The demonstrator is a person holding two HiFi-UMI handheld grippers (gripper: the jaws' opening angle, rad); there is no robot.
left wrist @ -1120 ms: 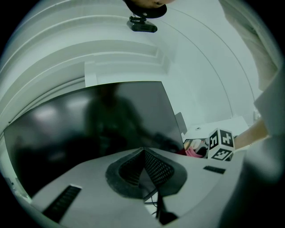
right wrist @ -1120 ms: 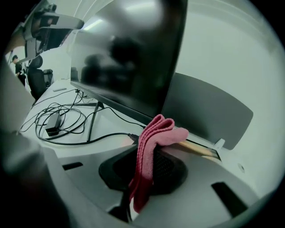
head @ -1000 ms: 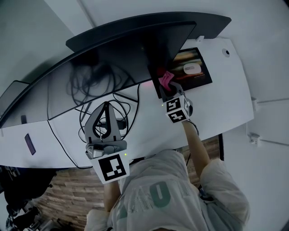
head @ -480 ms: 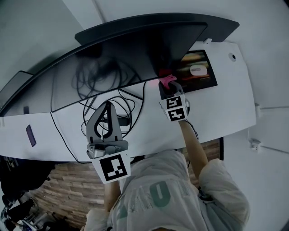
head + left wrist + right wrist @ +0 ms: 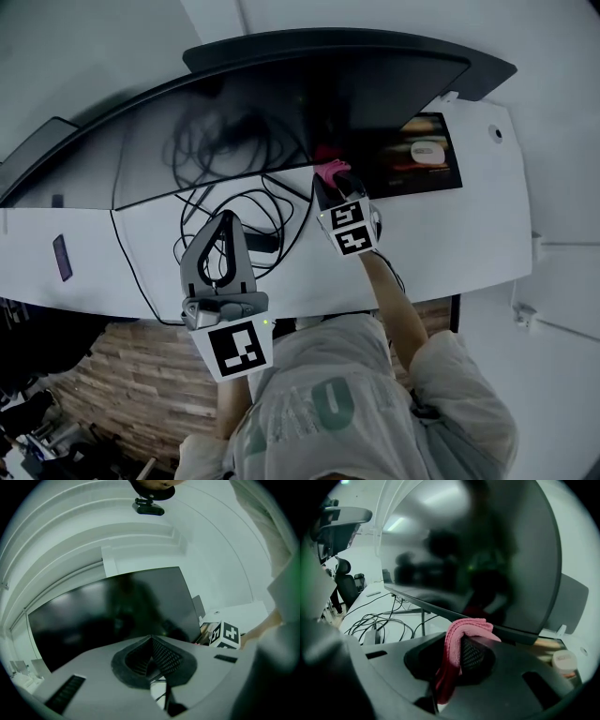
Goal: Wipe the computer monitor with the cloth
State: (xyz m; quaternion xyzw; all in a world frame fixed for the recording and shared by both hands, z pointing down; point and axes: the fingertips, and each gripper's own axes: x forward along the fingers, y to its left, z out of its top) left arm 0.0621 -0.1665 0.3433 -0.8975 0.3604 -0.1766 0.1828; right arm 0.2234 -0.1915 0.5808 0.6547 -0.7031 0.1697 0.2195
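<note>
Right gripper (image 5: 332, 186) pinches a pink cloth (image 5: 329, 172): in the right gripper view its jaws are closed on the folded cloth (image 5: 461, 637), which bulges over the fingertips and hangs down between the jaws. Directly ahead of the right gripper (image 5: 462, 644) stands the computer monitor (image 5: 487, 550), wide, dark and unlit. The cloth sits at the screen's lower edge, near its right-hand part. Whether cloth and screen touch cannot be told.

Left gripper (image 5: 225, 219) is held well to the left of the right gripper and further back from the monitor (image 5: 281, 112). In the left gripper view its jaws are pressed together at the tips with nothing between them. The left gripper (image 5: 151, 640) points toward the monitor (image 5: 117, 611) from above the white desk (image 5: 469, 244).

Black cables (image 5: 234, 199) lie in loops on the desk beneath and ahead of the left gripper, between it and the foot of the screen. To the right of the right gripper lies a dark rectangular pad (image 5: 394, 173) bearing a pale rounded item (image 5: 427, 151). A person's arm (image 5: 389, 300) extends behind the right gripper.
</note>
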